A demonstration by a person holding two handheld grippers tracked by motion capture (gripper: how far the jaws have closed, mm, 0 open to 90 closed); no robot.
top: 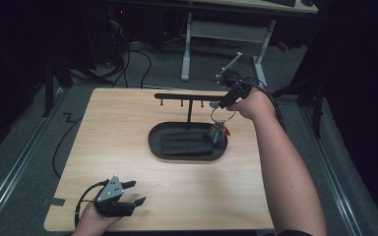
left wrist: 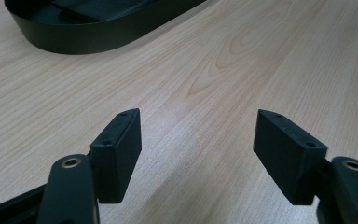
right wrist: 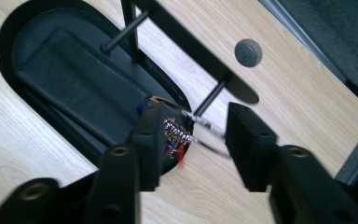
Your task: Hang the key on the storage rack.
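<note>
Left gripper rests on the near left of the bench, jaws wide apart with nothing between them. Farther off, the black tray carries a rack. The key ring hangs from the rack's right peg, keys over the tray. Right gripper sits at the ring, jaws parted, pads clear of it.

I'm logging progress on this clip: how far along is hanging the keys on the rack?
Done, it seems: the key ring hangs from the end peg of the black key rack, keys dangling over the oval tray. In hand: the right gripper has open jaws beside the ring. Left: withdrawing it. The left gripper rests open, empty.
</note>
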